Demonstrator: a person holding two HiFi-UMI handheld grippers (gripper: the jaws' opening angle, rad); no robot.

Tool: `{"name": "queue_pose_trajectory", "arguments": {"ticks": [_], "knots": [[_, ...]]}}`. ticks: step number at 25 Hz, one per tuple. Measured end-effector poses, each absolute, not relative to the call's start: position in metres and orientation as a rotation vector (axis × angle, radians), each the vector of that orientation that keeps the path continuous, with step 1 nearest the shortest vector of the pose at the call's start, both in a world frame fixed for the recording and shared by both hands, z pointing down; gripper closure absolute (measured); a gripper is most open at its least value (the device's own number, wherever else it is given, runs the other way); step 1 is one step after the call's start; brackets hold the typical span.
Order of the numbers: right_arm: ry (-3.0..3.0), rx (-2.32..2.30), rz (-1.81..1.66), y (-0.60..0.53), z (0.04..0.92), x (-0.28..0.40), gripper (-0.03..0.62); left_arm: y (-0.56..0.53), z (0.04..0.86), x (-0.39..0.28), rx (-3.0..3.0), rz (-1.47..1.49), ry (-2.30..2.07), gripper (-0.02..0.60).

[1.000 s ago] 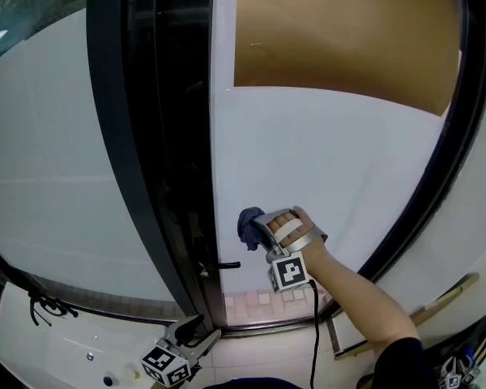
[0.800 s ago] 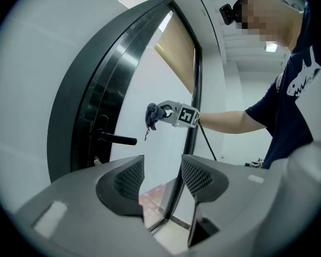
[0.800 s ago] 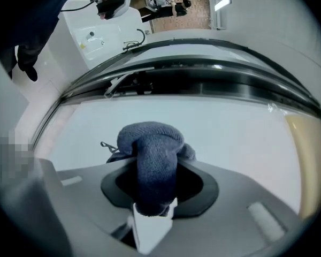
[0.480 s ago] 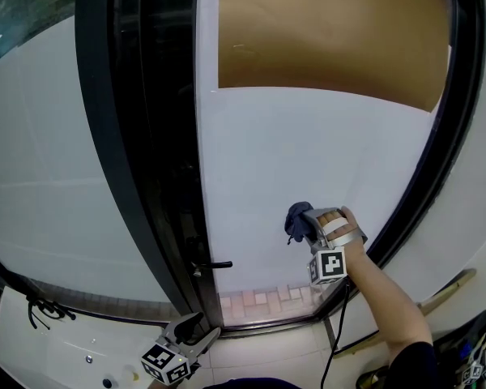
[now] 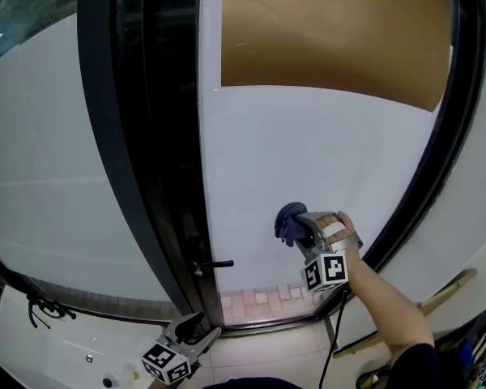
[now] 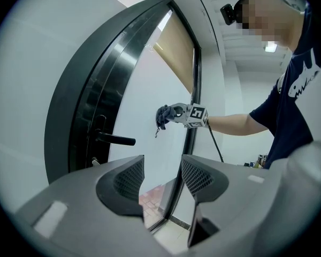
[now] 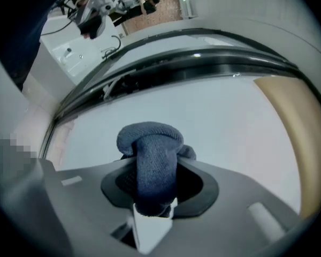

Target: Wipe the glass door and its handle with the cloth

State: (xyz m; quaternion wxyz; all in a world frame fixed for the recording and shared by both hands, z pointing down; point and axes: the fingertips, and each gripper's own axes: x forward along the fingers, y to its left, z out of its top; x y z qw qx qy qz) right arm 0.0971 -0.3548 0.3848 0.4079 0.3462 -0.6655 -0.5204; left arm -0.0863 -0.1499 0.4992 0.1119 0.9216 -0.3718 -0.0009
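You hold 2 grippers, 1 in each hand: the left gripper [image 6: 161, 178] and the right gripper [image 5: 302, 230]. They carry 2 marker cubes [image 5: 326, 272], 1 apiece. You have 1 cloth [image 5: 290, 221], dark blue. In front of you stands 1 glass door [image 5: 308, 152] with 1 black handle [image 5: 215, 263]. Behind the glass you can count 1 brown panel [image 5: 332, 31].

No word, number or brand name can be read anywhere. The white marker cube on the right claw [image 5: 298, 227] and the one on the left claw [image 5: 196, 328] bear only black-and-white square patterns. The white print on the person's dark shirt [image 6: 297, 84] is illegible.
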Motion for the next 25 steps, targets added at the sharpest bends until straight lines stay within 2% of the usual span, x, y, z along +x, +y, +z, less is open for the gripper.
{"name": "queue_pose_trajectory", "arguments": {"ticks": [7, 14, 19, 25], "knots": [[-1.865, 0.724, -1.364, -0.339, 0.398, -0.027, 0.461, -0.147, 0.503, -0.093, 2.702, -0.012, -1.113, 0.367], [-1.838, 0.621, -1.44, -0.343, 0.419, -0.089, 0.461, -0.143, 0.505, -0.113, 2.662, -0.004, -1.174, 0.367], [-1.784, 0.632, -1.414, -0.358, 0.431, -0.084, 0.461, -0.144, 0.507, -0.115, 2.665, -0.013, -1.17, 0.367], [-1.734, 0.685, -1.359, -0.367, 0.437, -0.023, 0.461, -0.148, 0.508, -0.112, 2.674, -0.012, -1.146, 0.367]]}}
